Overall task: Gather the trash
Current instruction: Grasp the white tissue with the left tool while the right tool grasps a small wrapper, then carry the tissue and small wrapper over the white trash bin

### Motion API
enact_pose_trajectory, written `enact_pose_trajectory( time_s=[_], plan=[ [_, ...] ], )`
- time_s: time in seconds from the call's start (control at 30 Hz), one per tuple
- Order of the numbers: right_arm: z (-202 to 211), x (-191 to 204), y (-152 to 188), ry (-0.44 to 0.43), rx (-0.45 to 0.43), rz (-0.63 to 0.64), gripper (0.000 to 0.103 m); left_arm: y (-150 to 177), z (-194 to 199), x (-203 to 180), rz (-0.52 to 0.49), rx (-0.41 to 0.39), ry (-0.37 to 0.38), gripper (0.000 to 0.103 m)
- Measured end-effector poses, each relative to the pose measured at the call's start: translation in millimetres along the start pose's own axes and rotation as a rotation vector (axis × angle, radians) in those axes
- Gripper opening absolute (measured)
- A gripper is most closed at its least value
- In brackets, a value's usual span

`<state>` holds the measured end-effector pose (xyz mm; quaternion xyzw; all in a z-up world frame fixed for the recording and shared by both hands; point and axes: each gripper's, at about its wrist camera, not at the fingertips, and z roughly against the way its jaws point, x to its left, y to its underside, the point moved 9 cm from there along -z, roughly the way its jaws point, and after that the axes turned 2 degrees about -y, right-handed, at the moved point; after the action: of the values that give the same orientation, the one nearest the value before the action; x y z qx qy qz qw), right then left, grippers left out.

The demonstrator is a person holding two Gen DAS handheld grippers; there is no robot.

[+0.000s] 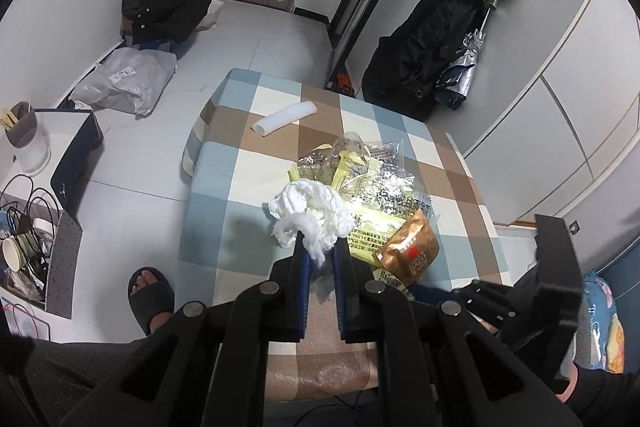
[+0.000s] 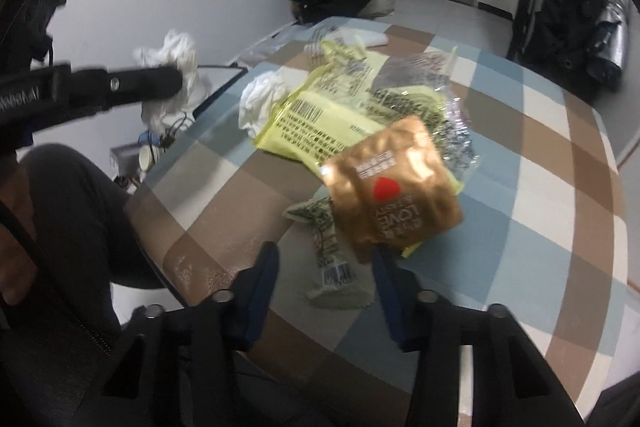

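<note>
Two grippers are working: my left gripper is pinching a crumpled white tissue clear of the checked tablecloth, while my right gripper is straddling a pale green wrapper (pads not yet pressing), beside the gold snack packet.

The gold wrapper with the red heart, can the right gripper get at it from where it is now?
Probably yes. The gold wrapper lies on top of the pile, just ahead of the right gripper, with nothing covering it.
</note>
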<state>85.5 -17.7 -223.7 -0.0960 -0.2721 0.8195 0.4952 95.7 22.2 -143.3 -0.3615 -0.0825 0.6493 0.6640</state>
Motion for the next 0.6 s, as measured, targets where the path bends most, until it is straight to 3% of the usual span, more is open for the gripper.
enact_pose_trajectory(
  time_s=[0.1, 0.33, 0.4, 0.6],
  plan=[
    [-9, 1, 3, 0.000, 0.023, 0.007, 0.020, 0, 1, 2, 0.002, -0.003, -0.009, 0.007],
    [-6, 4, 4, 0.000, 0.005, 0.020, 0.015, -1, 1, 14, 0.055, -0.003, -0.017, 0.007],
    [-2, 4, 2, -0.018, -0.004, 0.016, 0.010, -2, 3, 13, 0.057, -0.010, -0.012, 0.007],
    [3, 5, 1, -0.066, -0.016, -0.008, 0.009, -2, -1, 14, 0.067, 0.001, -0.025, 0.007]
  ],
)
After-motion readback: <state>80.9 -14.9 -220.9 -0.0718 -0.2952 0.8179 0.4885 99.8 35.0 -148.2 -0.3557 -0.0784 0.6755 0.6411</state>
